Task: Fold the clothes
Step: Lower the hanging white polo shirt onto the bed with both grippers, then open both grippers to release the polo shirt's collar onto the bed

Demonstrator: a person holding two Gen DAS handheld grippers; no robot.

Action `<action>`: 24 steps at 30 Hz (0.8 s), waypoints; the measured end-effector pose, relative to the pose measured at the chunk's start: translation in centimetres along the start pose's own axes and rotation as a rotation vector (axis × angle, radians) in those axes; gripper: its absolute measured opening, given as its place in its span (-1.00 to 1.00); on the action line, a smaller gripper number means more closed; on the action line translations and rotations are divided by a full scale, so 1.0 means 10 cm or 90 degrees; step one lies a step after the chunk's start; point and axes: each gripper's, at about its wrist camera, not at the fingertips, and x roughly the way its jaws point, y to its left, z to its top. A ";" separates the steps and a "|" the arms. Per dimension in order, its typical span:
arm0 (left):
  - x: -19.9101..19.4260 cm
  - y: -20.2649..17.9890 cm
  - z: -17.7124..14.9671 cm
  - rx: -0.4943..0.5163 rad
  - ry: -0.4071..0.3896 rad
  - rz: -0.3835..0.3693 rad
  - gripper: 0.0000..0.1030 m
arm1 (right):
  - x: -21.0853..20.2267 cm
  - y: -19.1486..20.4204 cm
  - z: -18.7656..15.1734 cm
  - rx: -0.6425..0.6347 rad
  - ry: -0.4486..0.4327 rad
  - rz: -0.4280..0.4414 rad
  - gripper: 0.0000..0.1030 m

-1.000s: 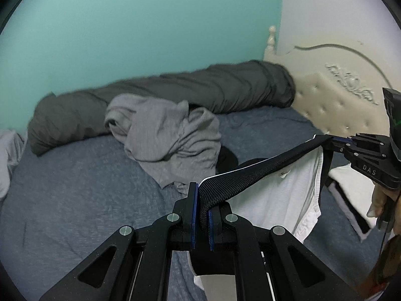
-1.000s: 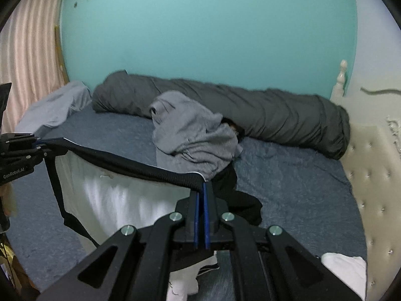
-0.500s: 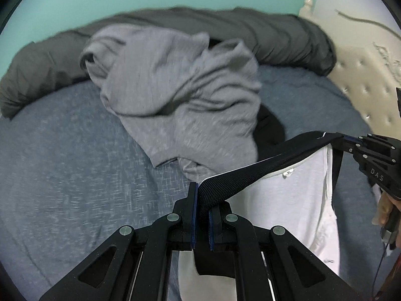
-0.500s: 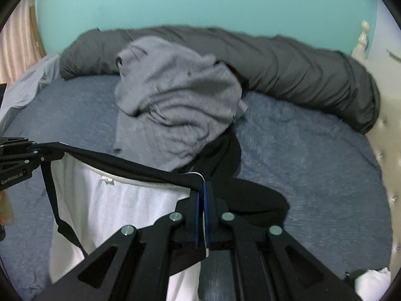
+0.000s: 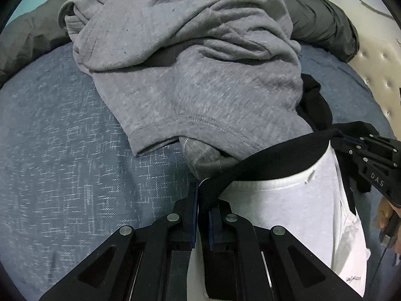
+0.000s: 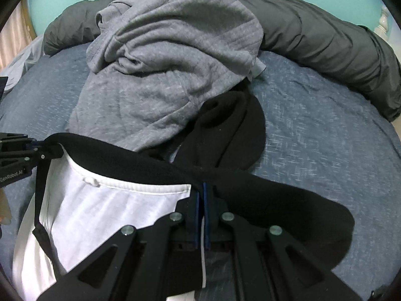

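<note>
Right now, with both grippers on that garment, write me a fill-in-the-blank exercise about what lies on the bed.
1. Both grippers, the left gripper and the right gripper, are shut on the ____ band of the white garment.
2. The crumpled sweatshirt on the bed is ____ in colour.
3. The bed sheet under the clothes is ____.
4. A rolled dark grey duvet lies along the ____ wall.

Missing words: black; grey; blue; turquoise
</note>
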 end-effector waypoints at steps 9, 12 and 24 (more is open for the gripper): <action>-0.25 0.18 -0.09 -0.084 -0.025 -0.058 -0.01 | -0.11 -0.09 -0.04 0.045 -0.027 0.052 -0.44; -0.50 0.28 -0.17 -0.111 -0.049 -0.093 0.17 | -0.37 -0.20 -0.10 0.086 -0.060 0.094 -0.09; -1.15 0.55 -0.85 -0.155 -0.071 -0.111 0.39 | -1.28 -0.41 -1.25 0.204 -0.116 0.176 0.07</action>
